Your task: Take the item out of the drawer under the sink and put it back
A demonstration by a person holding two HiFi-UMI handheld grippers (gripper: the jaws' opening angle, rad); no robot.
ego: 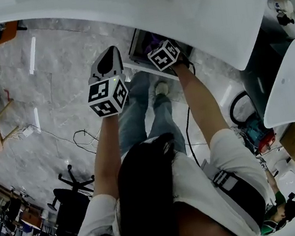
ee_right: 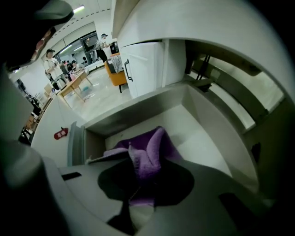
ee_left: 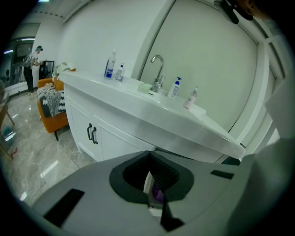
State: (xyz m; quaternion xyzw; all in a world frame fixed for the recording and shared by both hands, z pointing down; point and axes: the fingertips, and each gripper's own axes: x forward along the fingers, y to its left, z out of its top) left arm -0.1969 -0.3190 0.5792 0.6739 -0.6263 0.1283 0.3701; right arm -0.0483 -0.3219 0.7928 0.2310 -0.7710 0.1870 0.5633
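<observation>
Cloth — purple, fluffy [ee_right: 154, 147] — is pinched in the right gripper [ee_right: 140, 177], bunched upward from the white drawer [ee_right: 203, 133]; the way out is straight up; left gripper [ee_left: 153, 186], jaws nearly together, empty.

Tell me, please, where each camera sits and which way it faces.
Head view: on the person's head, facing down: forearms, legs, left gripper, right gripper, drawer.
Left gripper view: on that gripper, facing the sink counter over shut jaws.
Right gripper view: on that gripper, down into the drawer; jaws pinch purple cloth.
Head and right gripper views share the drawer.
</observation>
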